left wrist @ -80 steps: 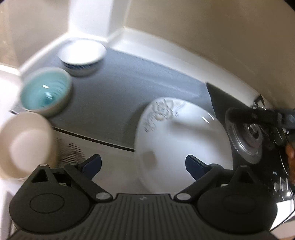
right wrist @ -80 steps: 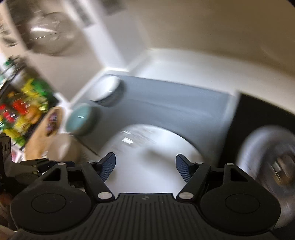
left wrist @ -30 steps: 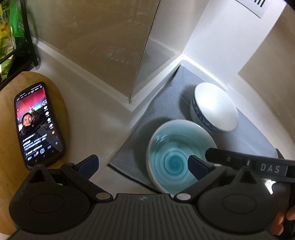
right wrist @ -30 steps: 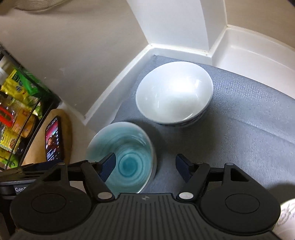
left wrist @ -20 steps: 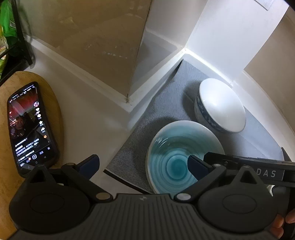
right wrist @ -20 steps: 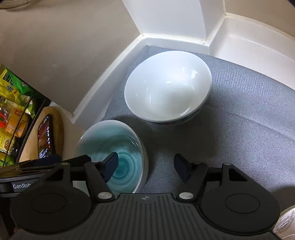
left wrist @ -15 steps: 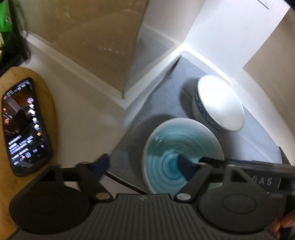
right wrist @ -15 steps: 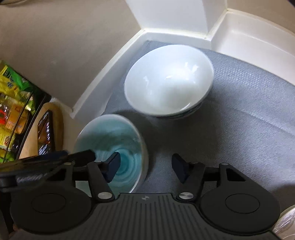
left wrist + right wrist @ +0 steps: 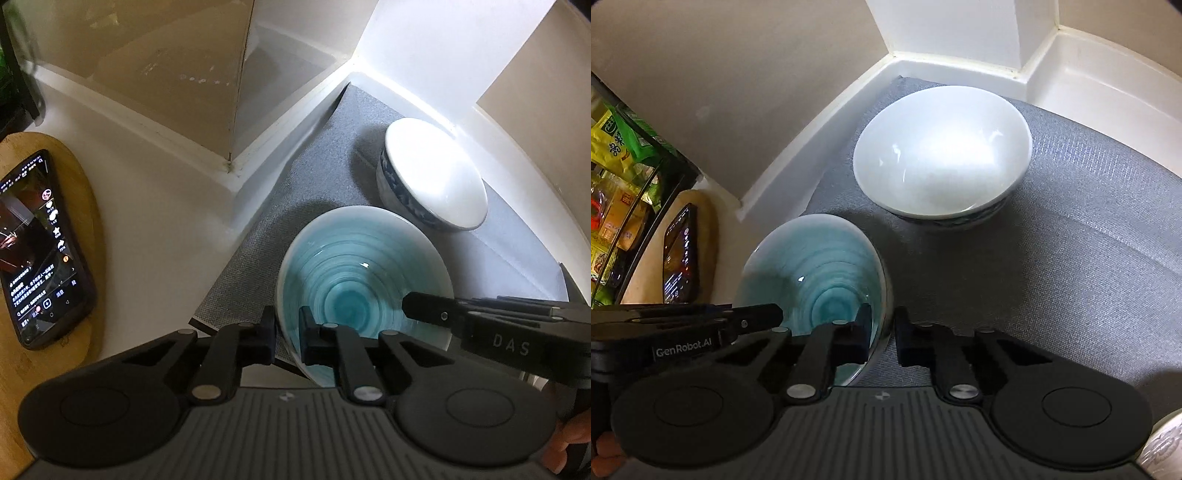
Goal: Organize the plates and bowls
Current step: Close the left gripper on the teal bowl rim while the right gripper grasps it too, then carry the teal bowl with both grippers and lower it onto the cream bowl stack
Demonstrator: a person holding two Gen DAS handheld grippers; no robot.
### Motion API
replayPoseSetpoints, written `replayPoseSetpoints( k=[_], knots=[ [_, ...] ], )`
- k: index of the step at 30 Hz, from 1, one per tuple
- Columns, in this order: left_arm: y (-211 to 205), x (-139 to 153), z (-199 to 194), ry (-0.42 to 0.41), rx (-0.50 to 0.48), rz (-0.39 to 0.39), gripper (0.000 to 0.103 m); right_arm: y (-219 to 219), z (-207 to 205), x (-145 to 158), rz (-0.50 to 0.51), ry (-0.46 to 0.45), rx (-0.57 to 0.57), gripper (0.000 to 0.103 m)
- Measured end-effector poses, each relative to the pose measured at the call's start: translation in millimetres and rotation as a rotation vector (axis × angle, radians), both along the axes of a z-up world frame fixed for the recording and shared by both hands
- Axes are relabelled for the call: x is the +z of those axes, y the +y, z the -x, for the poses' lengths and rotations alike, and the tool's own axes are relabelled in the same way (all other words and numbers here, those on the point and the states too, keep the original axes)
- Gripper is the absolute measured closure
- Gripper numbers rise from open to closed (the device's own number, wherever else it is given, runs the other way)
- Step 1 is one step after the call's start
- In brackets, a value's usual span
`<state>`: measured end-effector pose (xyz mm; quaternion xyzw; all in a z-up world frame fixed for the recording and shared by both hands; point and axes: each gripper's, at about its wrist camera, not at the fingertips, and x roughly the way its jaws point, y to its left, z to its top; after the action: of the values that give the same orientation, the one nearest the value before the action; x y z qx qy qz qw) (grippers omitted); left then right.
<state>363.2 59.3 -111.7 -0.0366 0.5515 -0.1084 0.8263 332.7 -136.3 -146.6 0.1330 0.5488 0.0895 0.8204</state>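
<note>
White countertop (image 9: 159,206) runs into a corner formed by beige and white wall panels, and a grey mat (image 9: 1071,258) covers the corner area.

Two bowls stand upright on the mat. The white bowl (image 9: 942,151), with a blue pattern on its outer wall, sits nearest the corner. The teal bowl (image 9: 362,291), glazed with concentric rings inside, stands just beside it at the mat's near edge; whether the two bowls touch cannot be determined.

Left gripper (image 9: 288,332): jaws closed onto the near-left rim of the teal bowl, one finger outside the wall and one inside.

Right gripper (image 9: 881,332): jaws closed onto the bowl's opposite rim, one finger inside the bowl and one outside over the mat. In the left wrist view its finger reaches over the bowl from the right.

Both tools therefore clamp the same bowl at the same time. Whether the bowl's base rests on the mat cannot be determined.

A lit phone (image 9: 40,254) lies on a wooden board (image 9: 92,221) on the counter, well apart from the bowls. A dark rack holding snack packets (image 9: 617,177) stands beyond the board.
</note>
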Motion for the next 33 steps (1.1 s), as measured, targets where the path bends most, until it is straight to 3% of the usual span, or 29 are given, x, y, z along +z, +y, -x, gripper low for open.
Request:
replayPoseSetpoints(
  k=[33],
  knots=[
    [27.7,72.0,56.6,-0.128,0.005,0.056,0.089,16.3,33.5,65.5,0.012,-0.129,0.039,0.088]
  ],
)
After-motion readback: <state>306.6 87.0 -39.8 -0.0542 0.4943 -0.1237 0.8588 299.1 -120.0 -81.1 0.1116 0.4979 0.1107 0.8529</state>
